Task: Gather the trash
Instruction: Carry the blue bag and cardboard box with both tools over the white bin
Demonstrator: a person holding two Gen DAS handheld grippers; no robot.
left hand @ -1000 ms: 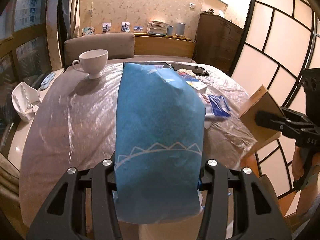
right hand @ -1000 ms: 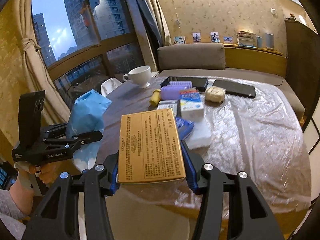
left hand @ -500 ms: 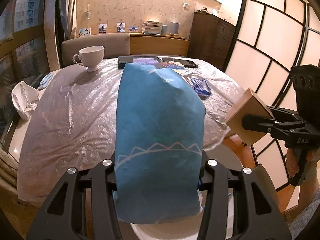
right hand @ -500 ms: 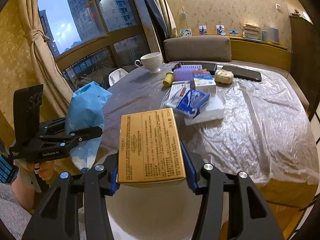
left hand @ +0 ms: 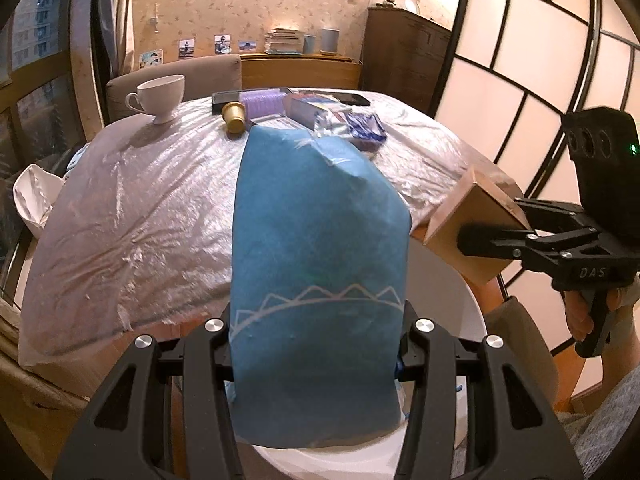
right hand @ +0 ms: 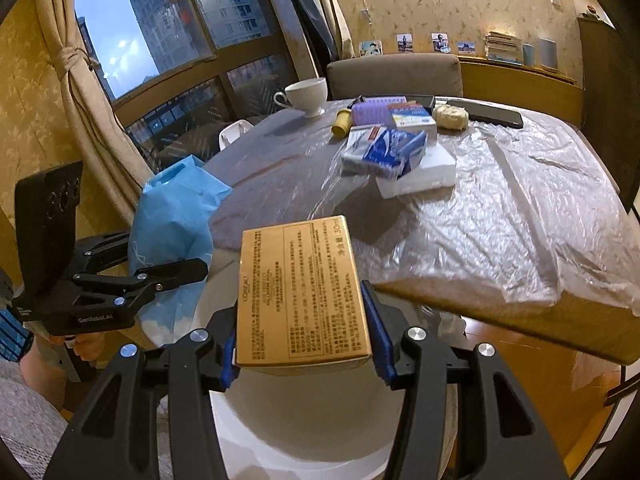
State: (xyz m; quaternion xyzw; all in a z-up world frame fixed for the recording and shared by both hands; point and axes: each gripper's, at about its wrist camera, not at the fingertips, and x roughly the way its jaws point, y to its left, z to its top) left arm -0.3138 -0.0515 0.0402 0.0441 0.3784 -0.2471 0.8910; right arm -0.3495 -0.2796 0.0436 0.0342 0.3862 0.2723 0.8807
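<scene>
My left claw (left hand: 316, 344) is clamped on the blue bag (left hand: 320, 264), my right claw (right hand: 304, 344) on the gold box (right hand: 300, 292). Both hang over the white bin (right hand: 312, 420) beside the tabletop (right hand: 500, 216); next, I judge, comes letting go.

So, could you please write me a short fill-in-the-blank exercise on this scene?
1. The left tongs grip a ____ bag.
2. The right tongs grip a gold ____.
3. Below both hangs a white ____.
4. The white teacup stands on the ____.

Missing: blue; box; bin; table
</scene>
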